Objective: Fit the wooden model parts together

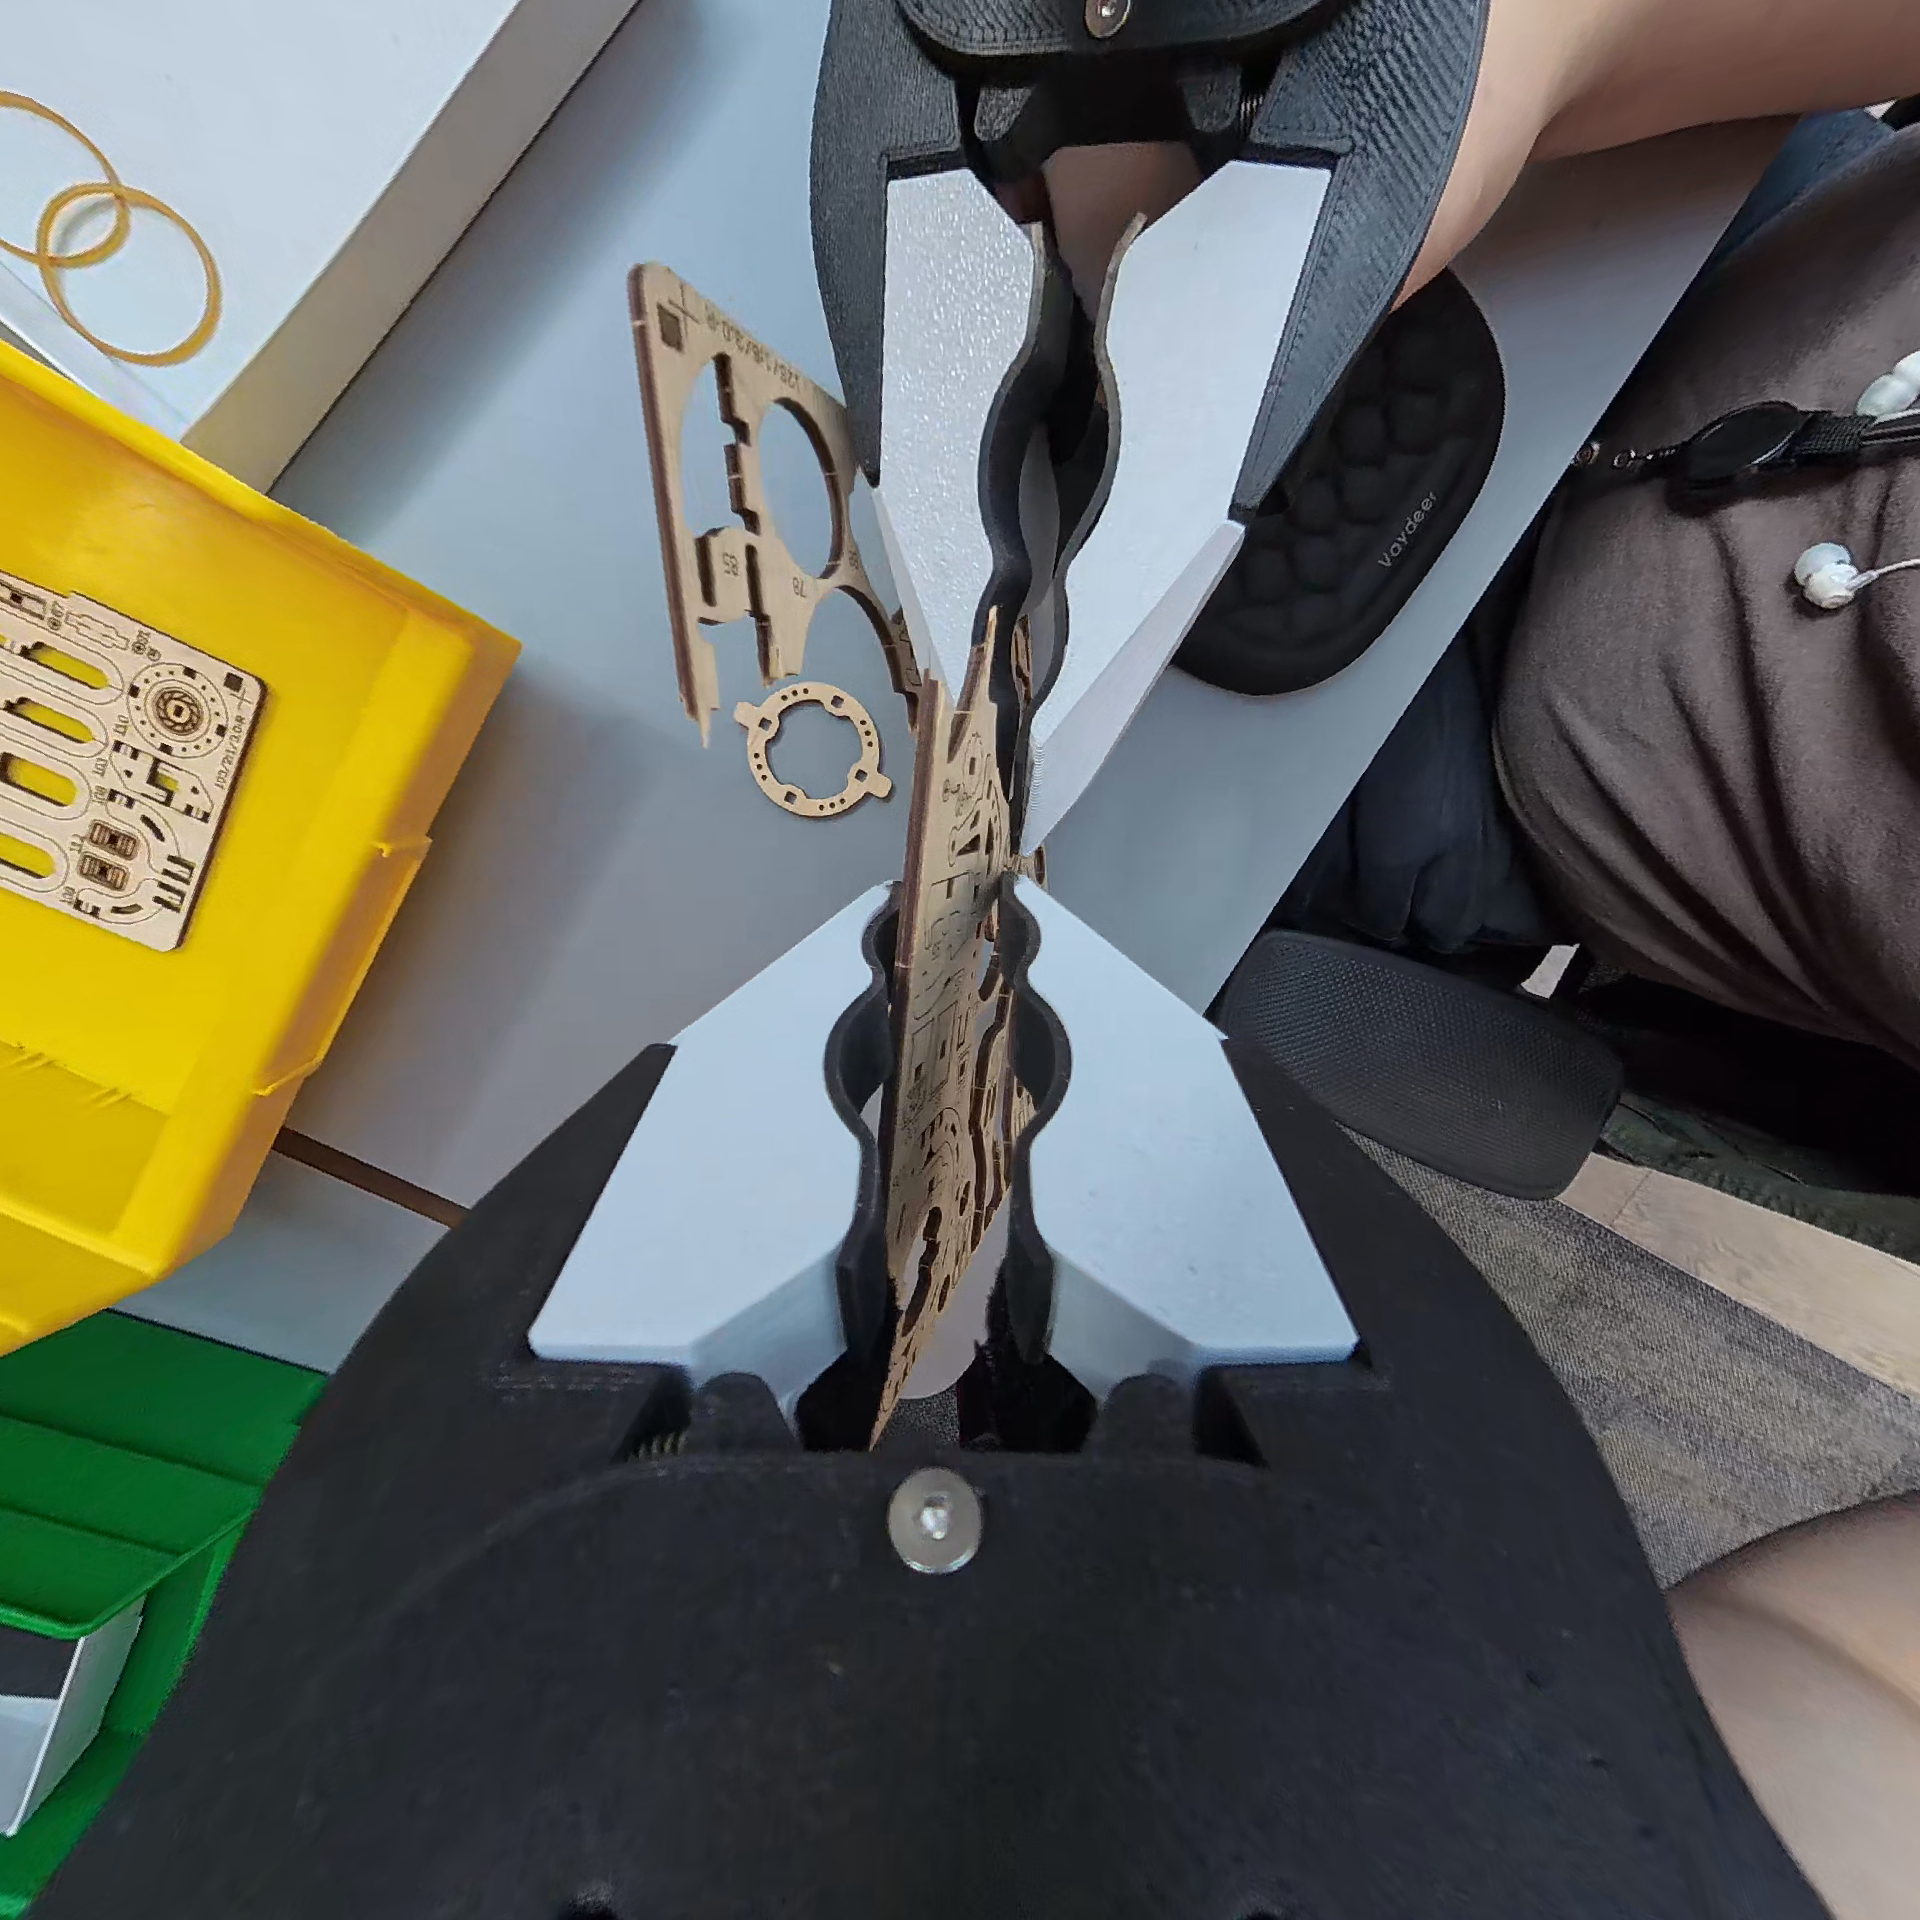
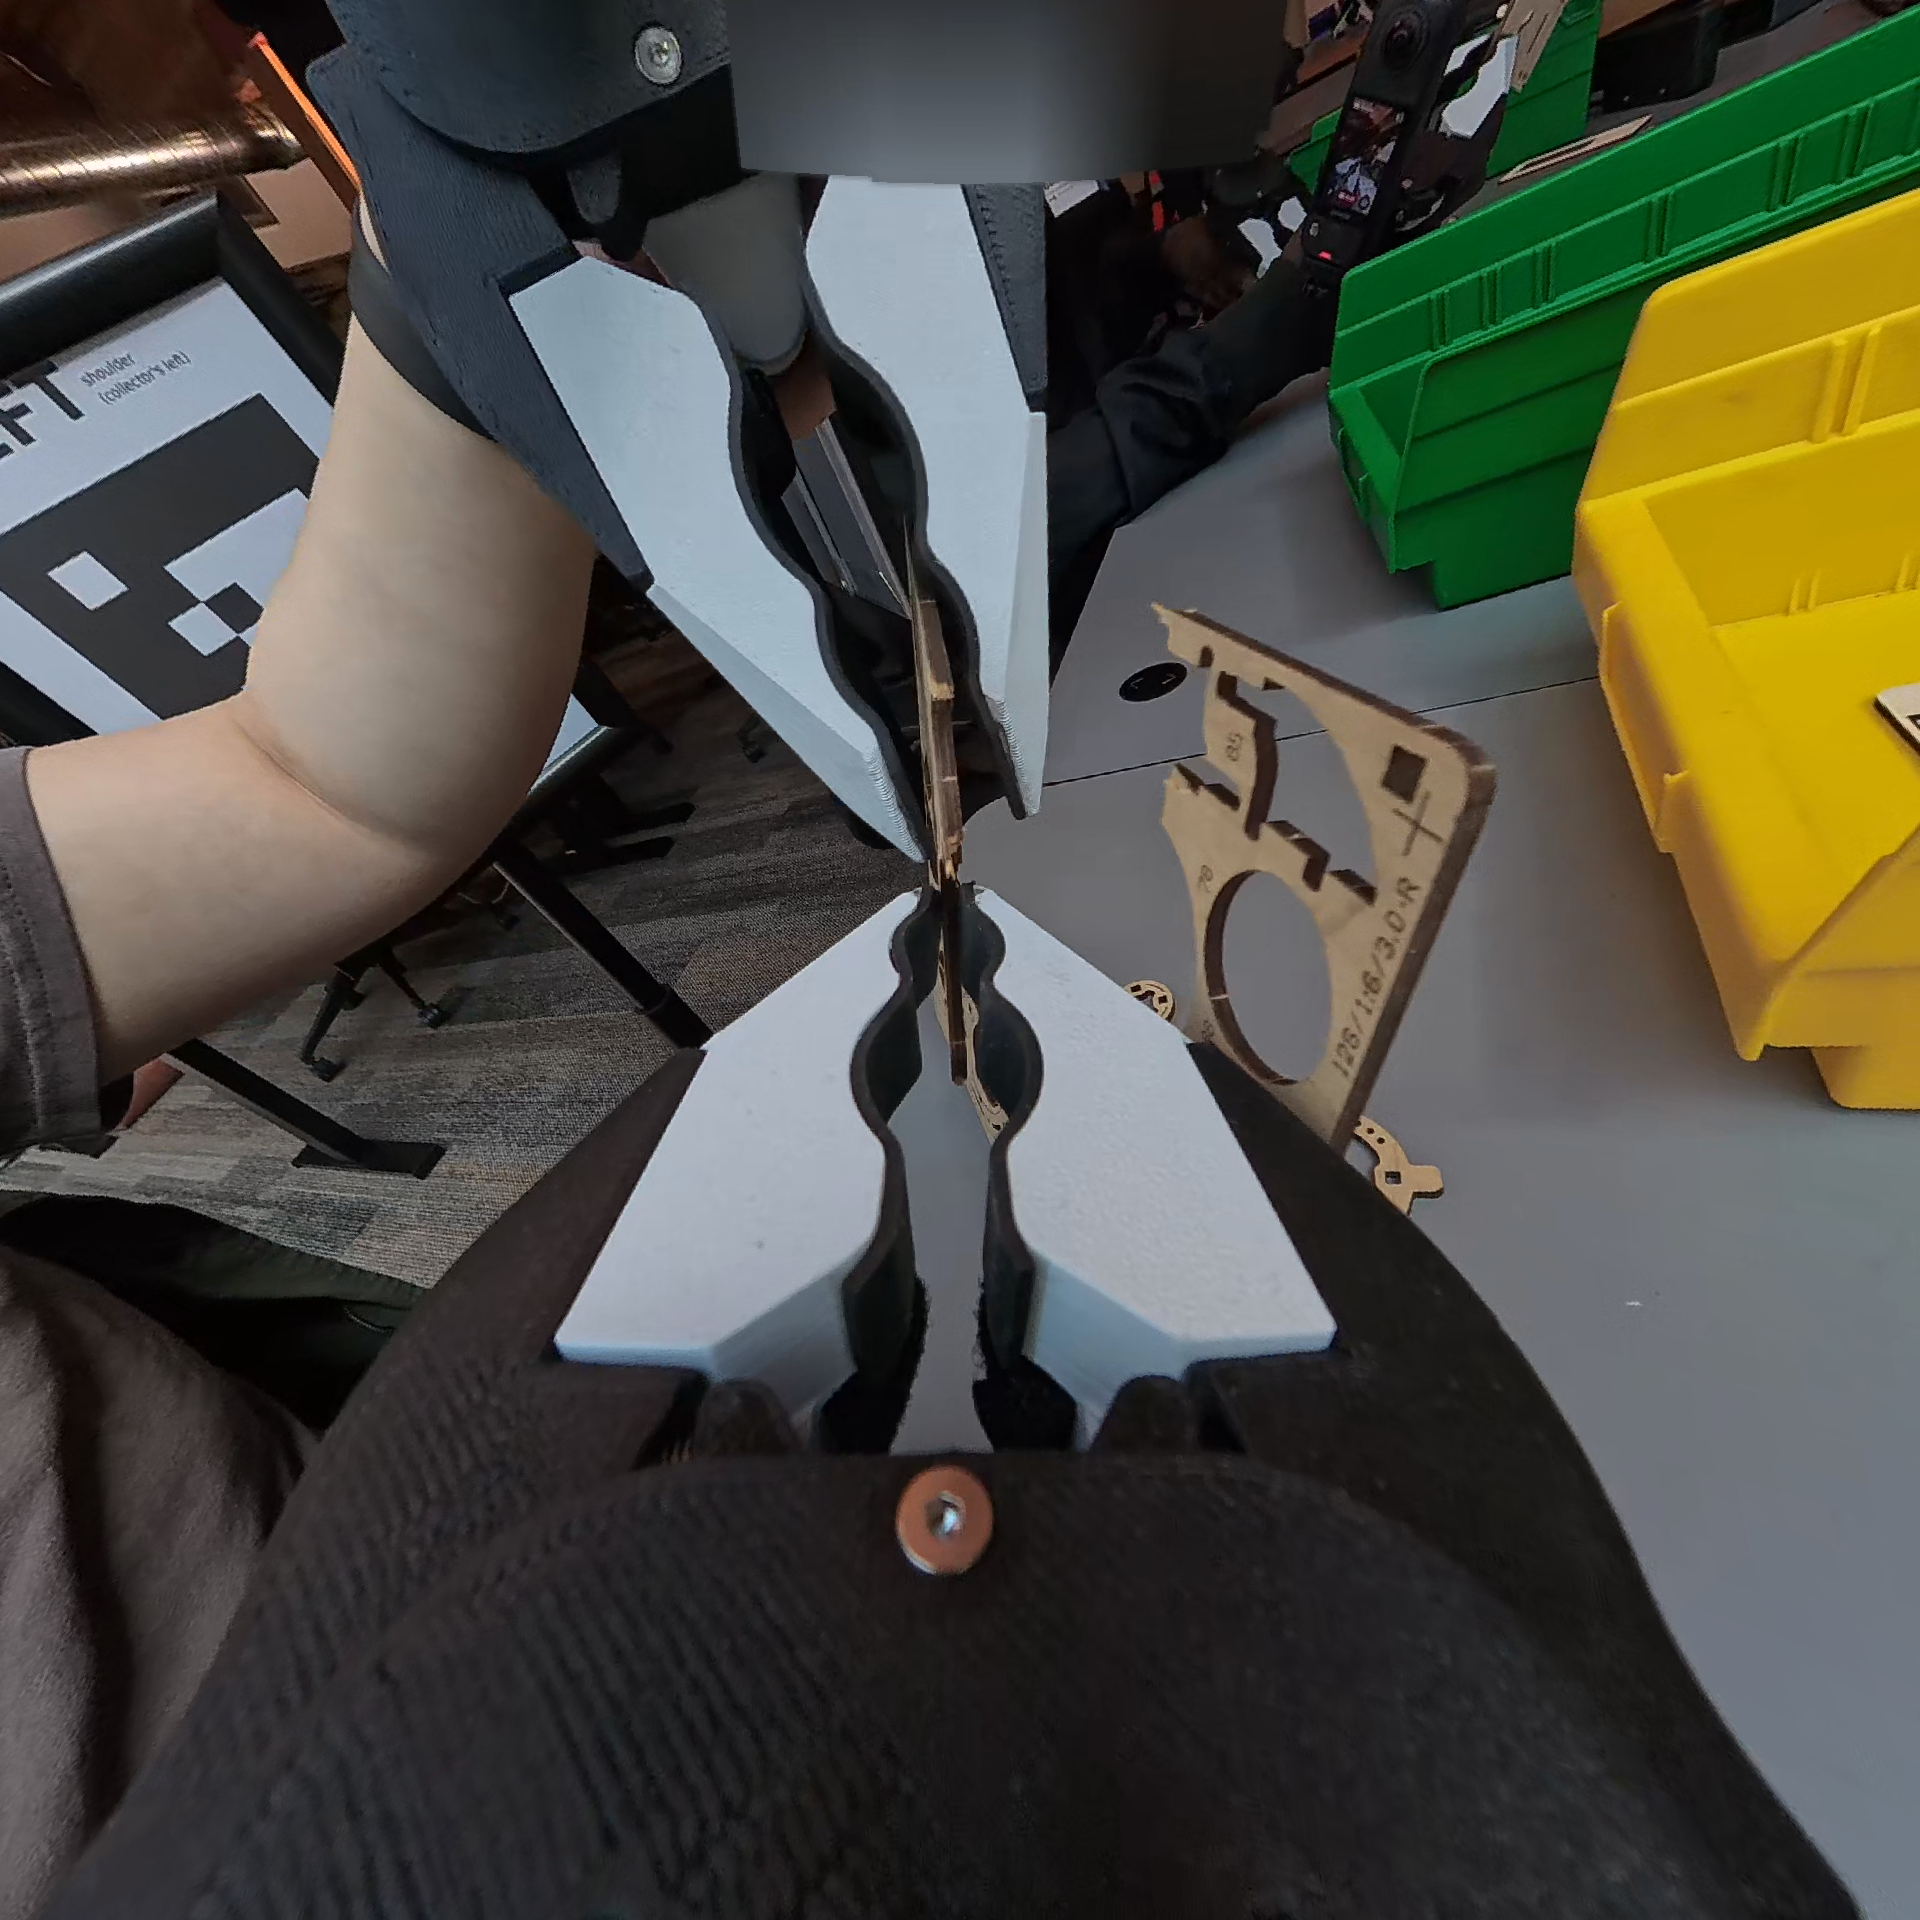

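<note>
I hold a thin laser-cut wooden parts sheet (image 1: 945, 1091) edge-on above the grey table, between both grippers. My left gripper (image 1: 961, 888) is shut on it along most of its length. My right gripper (image 2: 940, 906) faces the left one tip to tip and is shut on the sheet's far end (image 2: 948, 997). In the left wrist view the right gripper (image 1: 1023, 842) comes down from the top. In the right wrist view the left gripper (image 2: 935, 831) comes from above with the sheet's edge in its jaws. The sheet's faces are mostly hidden by the pads.
A second wooden sheet with cut-outs (image 1: 748, 499) (image 2: 1340, 852) and a loose wooden ring part (image 1: 810, 758) lie on the table (image 1: 582, 935). A yellow bin (image 1: 208, 987) holds another sheet; a green bin (image 2: 1558, 343) stands beside it. Rubber bands (image 1: 114, 249), a black wrist rest (image 1: 1351, 499), a chair armrest (image 1: 1423, 1049). The grippers are tip to tip, or close to it.
</note>
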